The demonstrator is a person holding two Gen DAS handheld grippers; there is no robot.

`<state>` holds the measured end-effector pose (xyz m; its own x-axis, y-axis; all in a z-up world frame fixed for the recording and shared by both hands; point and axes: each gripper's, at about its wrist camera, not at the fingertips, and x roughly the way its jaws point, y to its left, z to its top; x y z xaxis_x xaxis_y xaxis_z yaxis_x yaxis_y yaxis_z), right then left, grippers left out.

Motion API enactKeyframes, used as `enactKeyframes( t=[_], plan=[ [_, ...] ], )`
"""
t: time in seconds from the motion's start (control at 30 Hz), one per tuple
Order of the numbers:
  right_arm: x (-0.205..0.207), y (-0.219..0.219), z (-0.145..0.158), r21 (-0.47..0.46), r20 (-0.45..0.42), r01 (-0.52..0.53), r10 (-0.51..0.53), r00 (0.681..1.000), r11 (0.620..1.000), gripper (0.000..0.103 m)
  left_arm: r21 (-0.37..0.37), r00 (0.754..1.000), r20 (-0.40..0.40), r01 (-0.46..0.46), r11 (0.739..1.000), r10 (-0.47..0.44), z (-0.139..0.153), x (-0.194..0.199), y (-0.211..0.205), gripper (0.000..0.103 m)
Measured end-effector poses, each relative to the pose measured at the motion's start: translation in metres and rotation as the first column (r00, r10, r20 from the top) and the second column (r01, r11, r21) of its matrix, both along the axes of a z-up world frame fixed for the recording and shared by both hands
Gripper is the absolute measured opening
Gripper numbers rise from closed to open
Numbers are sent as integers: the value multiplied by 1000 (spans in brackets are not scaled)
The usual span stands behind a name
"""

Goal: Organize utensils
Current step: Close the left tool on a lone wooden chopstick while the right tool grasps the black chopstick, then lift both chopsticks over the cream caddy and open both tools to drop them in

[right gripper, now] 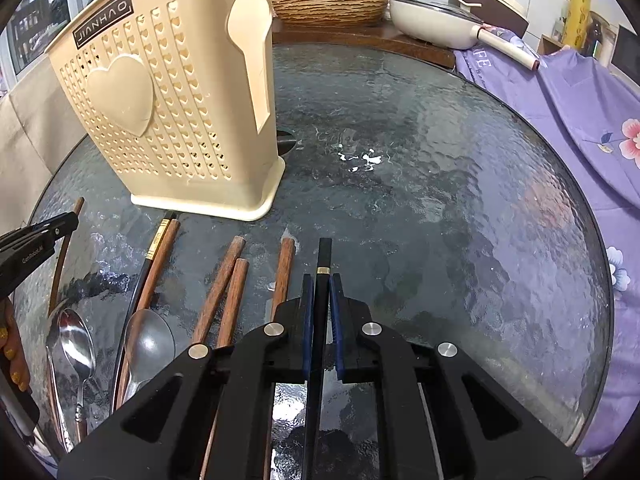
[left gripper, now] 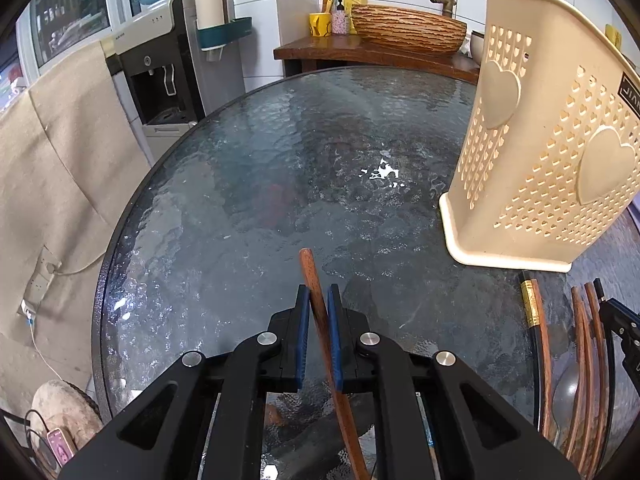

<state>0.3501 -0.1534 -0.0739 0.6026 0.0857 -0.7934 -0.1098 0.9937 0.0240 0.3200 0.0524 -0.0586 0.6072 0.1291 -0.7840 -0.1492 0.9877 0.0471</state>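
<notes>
My left gripper (left gripper: 318, 294) is shut on a brown wooden chopstick (left gripper: 312, 276) over the glass table. My right gripper (right gripper: 321, 284) is shut on a black chopstick with a gold band (right gripper: 323, 258). The cream perforated utensil holder (left gripper: 548, 136) stands upright at the right in the left wrist view, and at the upper left in the right wrist view (right gripper: 172, 96). Several wooden chopsticks (right gripper: 224, 280), a black and gold chopstick (right gripper: 154, 248) and metal spoons (right gripper: 148, 344) lie on the table in front of the holder. The left gripper shows at the left edge of the right wrist view (right gripper: 60, 226).
The round glass table (right gripper: 460, 200) has a dark rim. A wooden counter with a woven basket (left gripper: 408, 28) and a white pan (right gripper: 432, 20) stands behind it. A purple flowered cloth (right gripper: 580, 120) lies at the right. A water dispenser (left gripper: 160, 72) stands at the far left.
</notes>
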Motion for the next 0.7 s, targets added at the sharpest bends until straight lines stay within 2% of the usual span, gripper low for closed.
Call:
enactKeyframes(
  t=[0.3,0.5,0.7],
  plan=[
    [1,-4,0,18,0,7,-7,1000,1000,8,-14,1000,-10,1,1000,-1,2,1,2,9],
    [4,-15,-1,94,7,21,-21,1000,995,8,-34,1000,1,2,999,-2,2,2,7,7],
    [0,-26,12,150,62,15,-25,998,988,8,-91,1000,9,10,996,-9,7,1,11,7]
  ],
)
